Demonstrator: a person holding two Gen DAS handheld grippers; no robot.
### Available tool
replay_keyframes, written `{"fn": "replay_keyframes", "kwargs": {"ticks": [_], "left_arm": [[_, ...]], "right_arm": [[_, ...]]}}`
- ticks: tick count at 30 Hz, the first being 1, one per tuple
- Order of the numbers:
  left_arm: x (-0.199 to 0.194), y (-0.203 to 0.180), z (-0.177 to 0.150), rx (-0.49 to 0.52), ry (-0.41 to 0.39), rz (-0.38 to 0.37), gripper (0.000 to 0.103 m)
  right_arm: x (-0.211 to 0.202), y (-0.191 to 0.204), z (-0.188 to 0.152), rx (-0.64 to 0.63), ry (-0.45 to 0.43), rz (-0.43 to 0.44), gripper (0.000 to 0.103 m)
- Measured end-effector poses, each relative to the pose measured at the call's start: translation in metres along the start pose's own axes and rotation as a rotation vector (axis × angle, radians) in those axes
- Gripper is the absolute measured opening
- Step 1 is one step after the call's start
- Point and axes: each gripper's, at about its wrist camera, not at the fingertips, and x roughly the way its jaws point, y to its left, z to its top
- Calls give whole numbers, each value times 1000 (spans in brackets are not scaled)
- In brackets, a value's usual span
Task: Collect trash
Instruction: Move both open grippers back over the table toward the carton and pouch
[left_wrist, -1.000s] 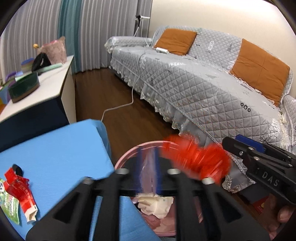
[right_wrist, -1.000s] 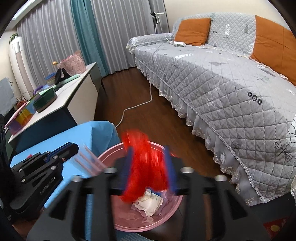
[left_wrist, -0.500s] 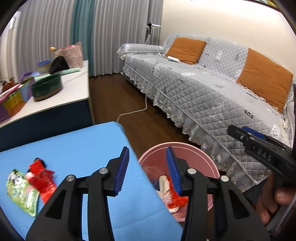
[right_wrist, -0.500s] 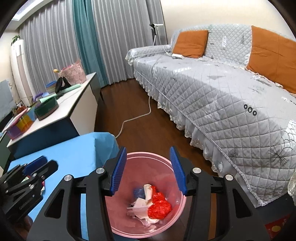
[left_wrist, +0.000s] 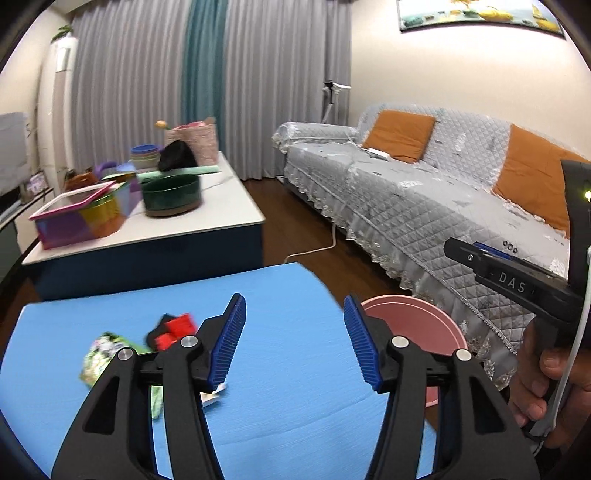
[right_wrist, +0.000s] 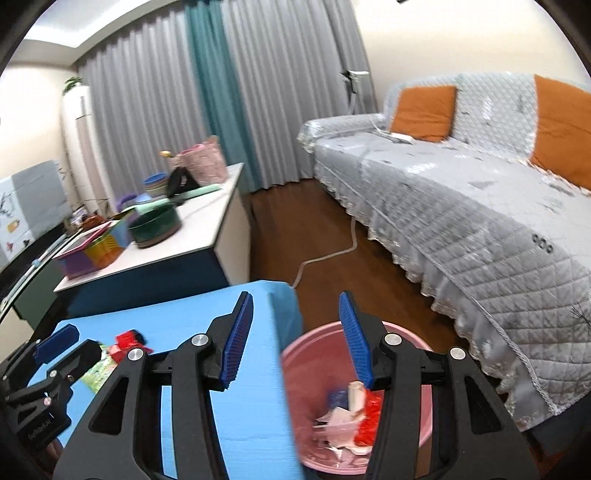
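A pink bin (right_wrist: 424, 428) on the floor beside the blue table (left_wrist: 288, 413) holds crumpled red and white wrappers (right_wrist: 351, 413). On the table lie a red wrapper (left_wrist: 177, 326) and a green snack packet (left_wrist: 105, 354). My left gripper (left_wrist: 293, 343) hovers over the table, right of these wrappers; its jaws are opening with nothing between them. My right gripper (right_wrist: 295, 336) is open and empty, straddling the table's edge and the bin's rim. In the left wrist view the bin's rim (left_wrist: 424, 317) shows behind the right finger, and the right gripper (left_wrist: 509, 280) sits in a hand at the right.
A white-topped cabinet (left_wrist: 229, 206) behind the table carries a green bowl (left_wrist: 171, 194), coloured boxes (left_wrist: 81, 218) and a pink bag (left_wrist: 194, 142). A grey quilted sofa (right_wrist: 480, 206) with orange cushions fills the right. A white cable (right_wrist: 332, 254) crosses the wooden floor.
Both grippers let go of their trash: the red wrapper and a pale piece dropped into the bin. Both then rose and swung left toward the table. The left jaws widened.
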Motion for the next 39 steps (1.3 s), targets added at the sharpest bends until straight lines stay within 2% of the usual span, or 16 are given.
{"fn": "replay_keyframes", "kwargs": {"ticks": [4, 10, 17, 21, 23, 32, 35, 39], "left_arm": [[-13, 39, -5, -56, -8, 53, 55], [-14, 105, -32, -197, 13, 173, 54], [3, 151, -65, -304, 80, 239, 40], [12, 166, -83, -371, 120, 229, 40], [17, 170, -89, -399, 137, 224, 40], [36, 182, -106, -483, 198, 195, 40], [42, 182, -108, -503, 213, 181, 39], [50, 182, -109, -529, 232, 169, 30]], "right_arm": [[6, 30, -5, -29, 13, 55, 49], [27, 74, -21, -78, 61, 124, 49], [61, 125, -47, -144, 140, 203, 49], [81, 148, -64, -177, 187, 250, 50], [91, 159, -72, -187, 209, 276, 57], [120, 197, -85, -276, 240, 340, 79], [129, 204, -88, -303, 253, 348, 81], [146, 210, -92, -320, 291, 356, 82]]}}
